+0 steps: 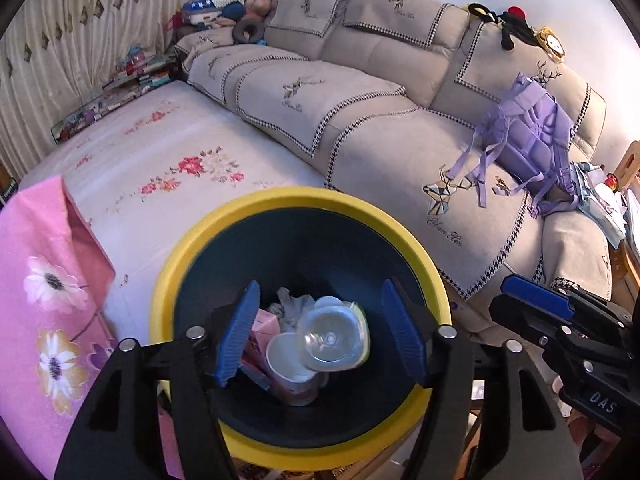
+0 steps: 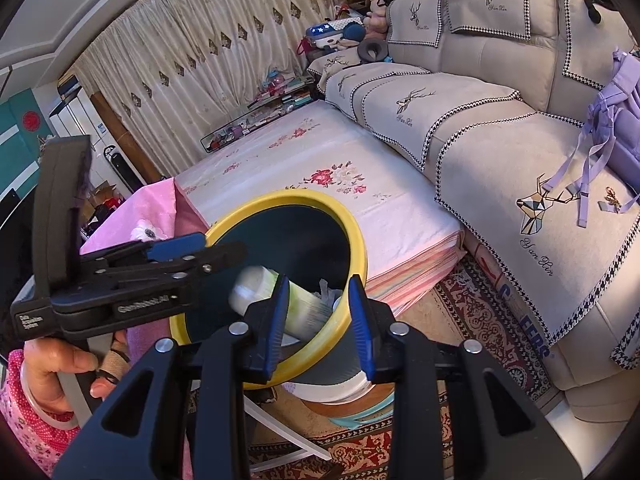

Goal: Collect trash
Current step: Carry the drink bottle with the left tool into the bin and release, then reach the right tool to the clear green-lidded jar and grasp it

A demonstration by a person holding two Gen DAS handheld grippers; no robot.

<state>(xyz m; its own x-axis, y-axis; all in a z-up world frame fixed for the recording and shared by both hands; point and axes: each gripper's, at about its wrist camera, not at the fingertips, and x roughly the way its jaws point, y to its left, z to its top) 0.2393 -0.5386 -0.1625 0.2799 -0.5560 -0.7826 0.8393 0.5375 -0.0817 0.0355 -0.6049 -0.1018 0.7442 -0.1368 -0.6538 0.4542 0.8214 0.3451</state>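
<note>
While both tongs (image 1: 320,336) (image 2: 320,328) gape over the bin (image 1: 192,252), sofa cover (image 2: 500,168) reads "Yan Xin"

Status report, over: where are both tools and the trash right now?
Left tool open over yellow-rimmed bin. Right tool open at rim. Plastic bottle blurred above trash in bin. Nothing blocking.

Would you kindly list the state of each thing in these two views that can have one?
left gripper: open, empty, above the bin.
right gripper: open, holds nothing, by the bin's rim.
trash bin: no lid on, partly filled.
plastic bottle: blurred, lying over the trash in the bin, ungripped.
paper cup: in the bin, mouth up.
purple backpack: lying on the sofa, straps loose.
</note>
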